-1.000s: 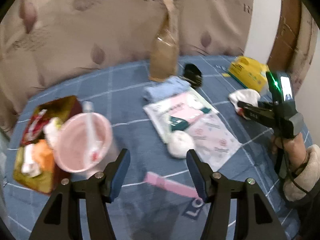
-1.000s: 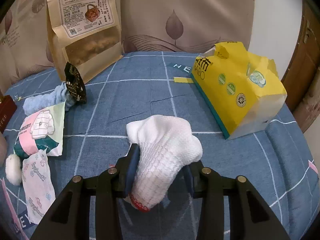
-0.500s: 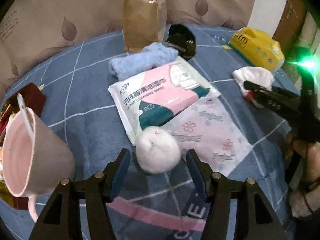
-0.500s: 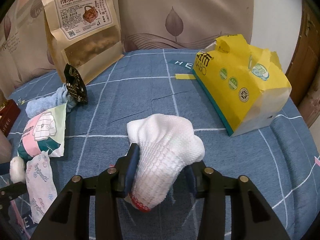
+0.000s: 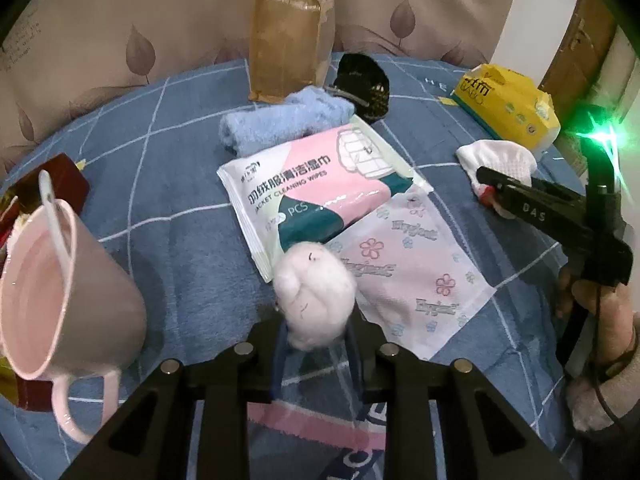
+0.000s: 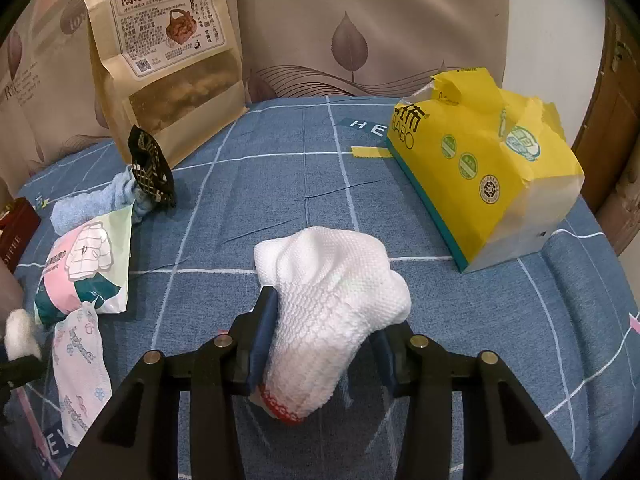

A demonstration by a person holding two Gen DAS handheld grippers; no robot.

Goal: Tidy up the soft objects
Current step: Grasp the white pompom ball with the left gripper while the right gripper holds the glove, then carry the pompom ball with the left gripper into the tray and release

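Pompom (image 5: 316, 296), a fluffy white ball, sits right between the jaws of the left claw (image 5: 316, 356), which are closing on it; the pads look pressed into its sides, though the fluff hides the exact contact. It lies on the blue checked bedspread (image 5: 188, 232), touching the near corner of a wipes packet (image 5: 316, 196) and the edge of a flowered tissue pack (image 5: 416, 276). Being round, it has no long axis to line up with, so the coming lift should turn only on it staying centred ahead of the left claw, which is far nearer than the right. A pink mug (image 5: 60, 304) stands to its left. Farther right, the right claw (image 6: 324, 344) is clenched on a white knitted sock (image 6: 332, 300), whose length runs away from the claw. Beyond lie a blue towel (image 5: 288, 120), a brown snack bag (image 6: 168, 60) and a yellow tissue box (image 6: 484, 176).
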